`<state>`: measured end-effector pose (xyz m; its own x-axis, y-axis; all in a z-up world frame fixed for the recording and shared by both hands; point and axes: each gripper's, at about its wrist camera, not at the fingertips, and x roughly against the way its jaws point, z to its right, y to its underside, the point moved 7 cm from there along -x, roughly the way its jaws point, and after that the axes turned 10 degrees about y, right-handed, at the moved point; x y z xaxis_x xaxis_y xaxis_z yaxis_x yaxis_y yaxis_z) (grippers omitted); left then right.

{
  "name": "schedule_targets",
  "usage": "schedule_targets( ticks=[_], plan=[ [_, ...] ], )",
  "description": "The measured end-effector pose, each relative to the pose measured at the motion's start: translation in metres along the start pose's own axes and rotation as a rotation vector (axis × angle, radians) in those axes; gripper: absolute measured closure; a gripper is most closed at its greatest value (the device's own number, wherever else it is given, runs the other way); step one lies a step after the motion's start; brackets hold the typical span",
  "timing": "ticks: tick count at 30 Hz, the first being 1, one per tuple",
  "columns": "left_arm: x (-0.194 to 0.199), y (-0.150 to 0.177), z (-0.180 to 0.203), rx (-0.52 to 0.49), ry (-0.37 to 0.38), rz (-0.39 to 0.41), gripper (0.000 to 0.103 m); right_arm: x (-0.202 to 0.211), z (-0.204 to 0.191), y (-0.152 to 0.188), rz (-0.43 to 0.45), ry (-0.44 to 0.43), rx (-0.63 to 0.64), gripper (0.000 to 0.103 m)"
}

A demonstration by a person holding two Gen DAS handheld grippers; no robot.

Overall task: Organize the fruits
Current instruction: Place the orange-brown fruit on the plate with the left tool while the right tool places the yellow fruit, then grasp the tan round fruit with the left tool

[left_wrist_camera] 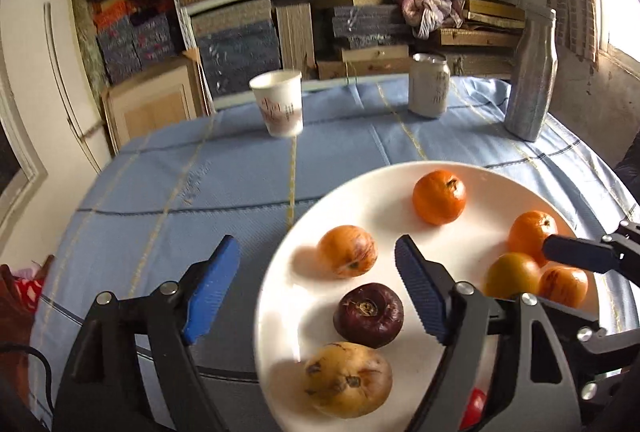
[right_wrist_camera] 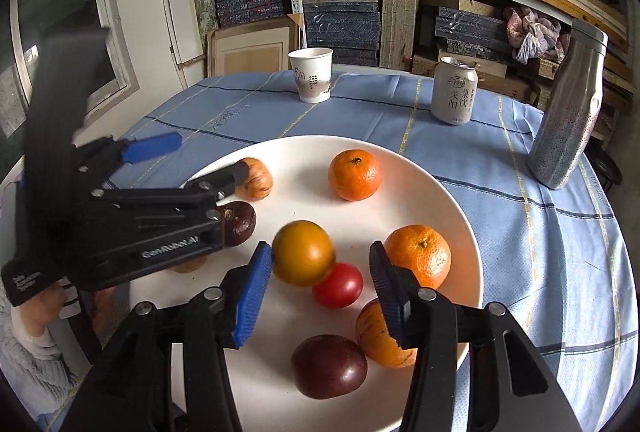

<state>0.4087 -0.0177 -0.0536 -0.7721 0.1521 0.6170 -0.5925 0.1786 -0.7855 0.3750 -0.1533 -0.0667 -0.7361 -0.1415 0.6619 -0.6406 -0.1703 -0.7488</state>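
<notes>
A big white plate point(right_wrist_camera: 452, 192) sits on a table with a blue cloth point(right_wrist_camera: 540, 252). All the fruits lie on this plate.

Near the far side of the plate is a round orange tangerine point(right_wrist_camera: 354, 174) with a little green stem. A second tangerine point(right_wrist_camera: 418, 256) lies near the plate's right side. In the middle of the plate is a yellow-green round fruit point(right_wrist_camera: 303, 253), and a small red fruit point(right_wrist_camera: 338, 285) touches it on the near side. Near the front rim lies a dark purple fruit point(right_wrist_camera: 329, 366), smooth and shiny. Just beside it, to the right, is an orange fruit with brown streaks point(right_wrist_camera: 376, 340).

On the left side of the plate there is another streaky orange fruit point(left_wrist_camera: 348, 251), a wrinkly dark purple fruit point(left_wrist_camera: 369, 314), and a yellow fruit with brown spots point(left_wrist_camera: 347, 379) close to the front rim.

The right gripper point(right_wrist_camera: 320, 292) hangs over the middle of the plate. Its blue fingers are wide apart and hold nothing. The yellow-green fruit and the red fruit show between them.

The left gripper point(left_wrist_camera: 316, 288) is over the plate's left edge. Its blue fingers are wide apart too, and they hold nothing.

Behind the plate stand a paper cup point(right_wrist_camera: 311, 74), a drink can point(right_wrist_camera: 455, 90) and a silver bottle point(right_wrist_camera: 568, 112).
</notes>
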Motion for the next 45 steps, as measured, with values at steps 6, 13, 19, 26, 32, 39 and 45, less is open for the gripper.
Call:
schedule_targets(
  ticks=[6,13,19,26,32,39,45],
  plan=[
    [0.049,-0.006,0.007,-0.053,-0.058,0.107,0.017,0.024,0.003,0.004,0.029,-0.014,-0.020,0.052],
    [0.104,0.013,0.010,-0.075,-0.061,0.132,0.017,0.072,0.002,0.027,0.073,-0.043,-0.042,0.051],
    [0.139,0.068,0.015,-0.049,0.039,0.032,0.011,0.116,0.002,0.067,0.098,-0.060,-0.055,0.048],
    [0.150,0.134,0.019,-0.011,0.154,-0.092,0.011,0.140,0.009,0.117,0.109,-0.072,-0.111,0.046],
    [0.156,0.154,0.036,-0.051,0.185,-0.109,0.011,0.147,0.017,0.126,0.122,-0.090,-0.155,0.042],
    [0.149,0.157,0.032,-0.024,0.202,-0.134,0.009,0.147,0.018,0.129,0.123,-0.104,-0.166,0.042],
    [0.154,0.154,-0.013,0.022,0.064,-0.110,0.009,0.147,0.021,0.129,0.128,-0.110,-0.179,0.042]
  ],
)
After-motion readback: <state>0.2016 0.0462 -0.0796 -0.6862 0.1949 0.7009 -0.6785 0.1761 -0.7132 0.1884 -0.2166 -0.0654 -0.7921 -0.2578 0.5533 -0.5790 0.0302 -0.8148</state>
